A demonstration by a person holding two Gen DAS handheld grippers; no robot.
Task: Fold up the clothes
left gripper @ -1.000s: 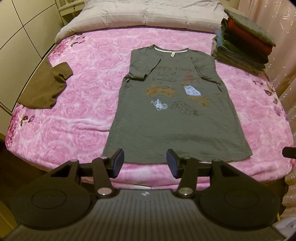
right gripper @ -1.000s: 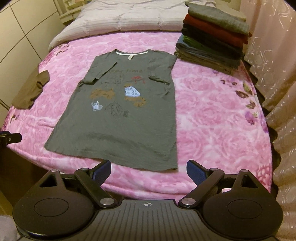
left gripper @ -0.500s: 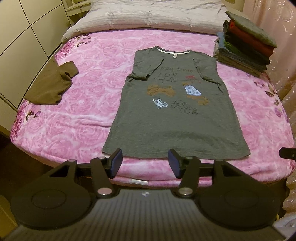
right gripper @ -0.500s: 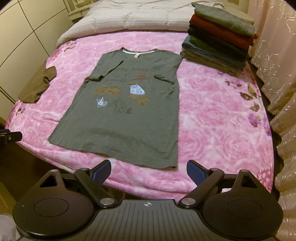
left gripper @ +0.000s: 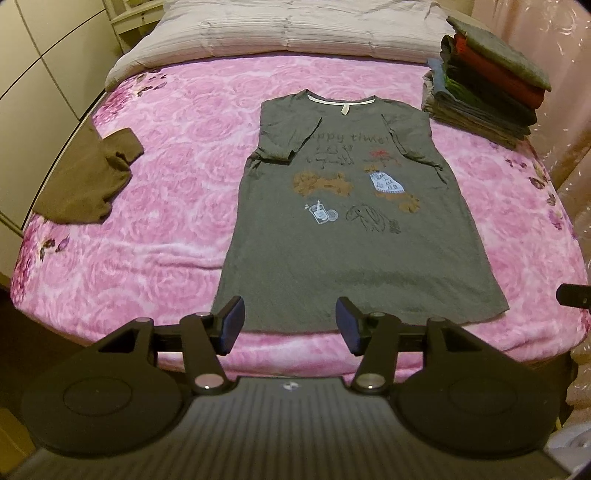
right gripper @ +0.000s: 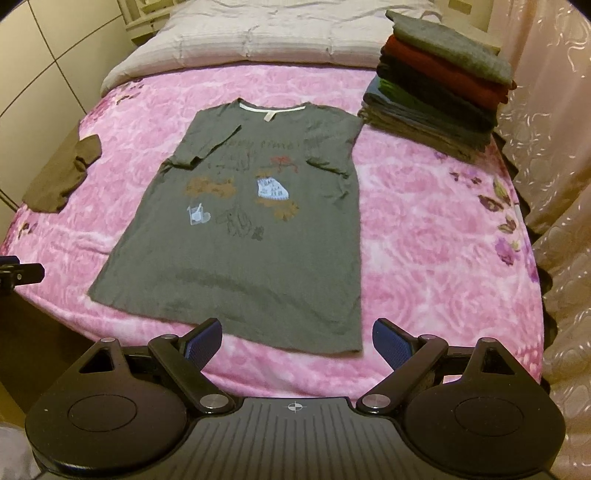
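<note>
Currently: grey T-shirt (left gripper: 347,236), flat at frame centre on the pink bed (left gripper: 177,206), sleeves tucked inward. Long axis bottom-to-top; collar toward upper frame, hem nearest. Left gripper (left gripper: 290,325) and right gripper (right gripper: 297,339): jaws spread, empty. Advice: pinch both hem corners evenly, carry toward the collar.

Home bedroom. I'm at the near end of a bed (left gripper: 155,229) under a pink rose-print blanket (right gripper: 424,236); pale quilt (left gripper: 295,29) at the far end. Cream wardrobe doors (left gripper: 33,92) left, pink patterned curtain (right gripper: 554,129) right. Folded clothes stack (right gripper: 439,81) far right.
</note>
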